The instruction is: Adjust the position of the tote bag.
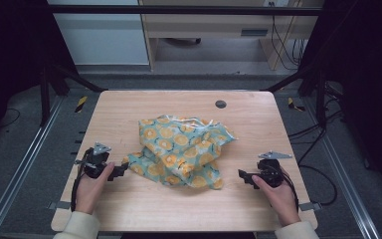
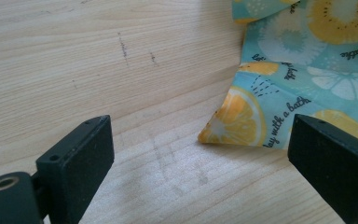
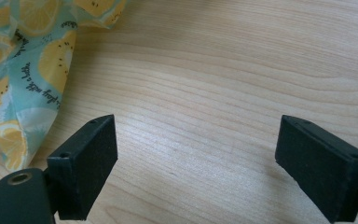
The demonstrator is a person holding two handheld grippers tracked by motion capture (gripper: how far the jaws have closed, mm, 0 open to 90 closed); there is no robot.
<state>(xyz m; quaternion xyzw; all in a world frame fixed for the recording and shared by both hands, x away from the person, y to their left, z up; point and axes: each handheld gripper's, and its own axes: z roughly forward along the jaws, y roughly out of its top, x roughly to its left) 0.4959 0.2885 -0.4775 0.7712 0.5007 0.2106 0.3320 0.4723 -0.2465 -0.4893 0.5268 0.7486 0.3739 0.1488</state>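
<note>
The cloth (image 1: 181, 152) lies crumpled at table (image 1: 129, 209) centre, untouched; any folding or spreading appears not yet begun. Left gripper (image 1: 121, 171) at 8 o'clock, just beside a cloth corner, and right gripper (image 1: 244, 178) at 4 o'clock, both jaws wide apart, empty.

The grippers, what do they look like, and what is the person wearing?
Each gripper, left and right, is black, with two flat rectangular jaws that have small screw holes. A grey three-cornered plate sits on top of each, and dark cables trail back. The sleeves are cream.
</note>
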